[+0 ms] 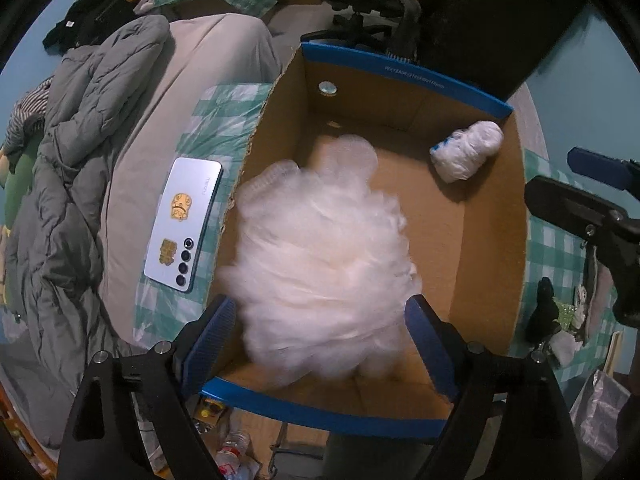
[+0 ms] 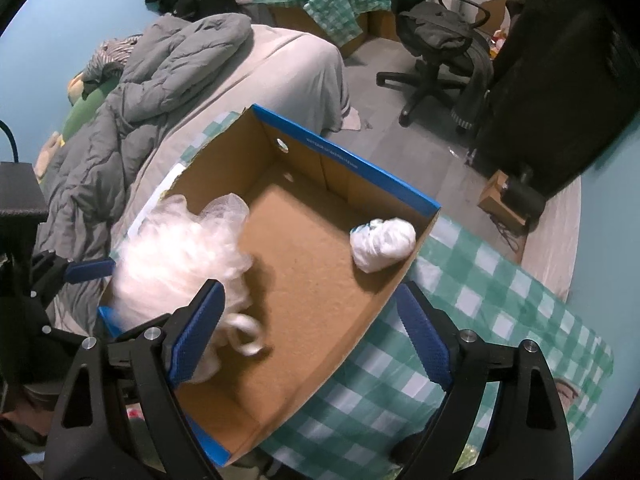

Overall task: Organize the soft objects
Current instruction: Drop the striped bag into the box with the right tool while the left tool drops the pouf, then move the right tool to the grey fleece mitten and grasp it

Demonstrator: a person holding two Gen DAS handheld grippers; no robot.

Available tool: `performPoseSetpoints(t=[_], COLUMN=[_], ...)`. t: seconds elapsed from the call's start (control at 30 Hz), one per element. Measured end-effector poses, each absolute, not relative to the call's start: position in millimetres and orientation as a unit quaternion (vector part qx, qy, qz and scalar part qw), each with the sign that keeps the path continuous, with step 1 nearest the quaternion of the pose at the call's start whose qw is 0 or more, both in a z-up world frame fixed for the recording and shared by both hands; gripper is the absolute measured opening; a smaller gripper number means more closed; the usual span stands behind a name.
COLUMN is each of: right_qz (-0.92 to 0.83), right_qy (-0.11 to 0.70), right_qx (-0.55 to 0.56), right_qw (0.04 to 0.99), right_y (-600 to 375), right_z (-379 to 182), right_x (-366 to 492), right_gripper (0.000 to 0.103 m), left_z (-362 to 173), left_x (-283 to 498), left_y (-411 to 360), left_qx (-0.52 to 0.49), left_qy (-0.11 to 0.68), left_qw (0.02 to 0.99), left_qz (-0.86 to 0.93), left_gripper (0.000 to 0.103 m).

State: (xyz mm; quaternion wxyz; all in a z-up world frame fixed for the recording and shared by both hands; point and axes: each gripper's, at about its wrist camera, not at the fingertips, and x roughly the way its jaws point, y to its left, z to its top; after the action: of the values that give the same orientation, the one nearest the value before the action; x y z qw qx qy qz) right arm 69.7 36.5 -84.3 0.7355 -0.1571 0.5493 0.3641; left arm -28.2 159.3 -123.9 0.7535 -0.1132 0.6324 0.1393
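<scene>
A blurred white fluffy mesh puff [image 1: 324,260] hangs between the spread fingers of my left gripper [image 1: 320,344], over the near end of an open cardboard box [image 1: 492,240] with blue rims. The fingers do not press it. In the right wrist view the puff [image 2: 176,252] sits at the box's [image 2: 304,248] left near corner, its white loop [image 2: 246,334] blurred. A white balled-up cloth [image 1: 466,152] lies in the far right corner, also seen in the right wrist view [image 2: 382,244]. My right gripper [image 2: 312,332] is open and empty over the box's near right wall.
The box stands on a green checked cloth [image 2: 480,320] on a bed. A phone [image 1: 184,224] lies left of the box. A grey duvet [image 1: 68,168] is heaped at the left. An office chair [image 2: 436,44] and a dark cabinet [image 2: 560,80] stand beyond.
</scene>
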Motion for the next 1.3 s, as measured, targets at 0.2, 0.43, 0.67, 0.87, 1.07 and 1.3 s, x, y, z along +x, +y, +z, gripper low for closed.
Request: performPoseSetpoints(t=[0.2, 0.43, 0.67, 0.87, 1.07, 1.3], right_qz=[0.36, 0.351, 0.341, 0.332, 0.322, 0.306], right_qy=[0.549, 0.547, 0.541, 0.538, 0.536, 0.539], right_qx=[-0.145, -0.14, -0.136, -0.137, -0.134, -0.127], right_qw=[0.74, 0.747, 0.757, 0.762, 0.769, 0.774], right_y=[27, 12, -8, -24, -45, -75], right_z=[-78, -68, -57, -51, -49, -49], right_x=[69, 68, 67, 66, 64, 63], right_gripper=[0.088, 0.088, 0.088, 0.089, 0.089, 0.089], left_z=[-112, -101, -91, -83, -80, -80], left_x=[-28, -28, -29, -28, -26, -21], left_y=[157, 147, 130, 112, 94, 69], left_qx=[-0.122, -0.114, -0.095, -0.073, -0.062, -0.046], left_qy=[0.623, 0.614, 0.608, 0.604, 0.603, 0.605], left_qw=[0.76, 0.769, 0.779, 0.786, 0.789, 0.791], left_qz=[0.139, 0.136, 0.124, 0.114, 0.099, 0.082], left_gripper=[0.089, 0.089, 0.089, 0.089, 0.089, 0.089])
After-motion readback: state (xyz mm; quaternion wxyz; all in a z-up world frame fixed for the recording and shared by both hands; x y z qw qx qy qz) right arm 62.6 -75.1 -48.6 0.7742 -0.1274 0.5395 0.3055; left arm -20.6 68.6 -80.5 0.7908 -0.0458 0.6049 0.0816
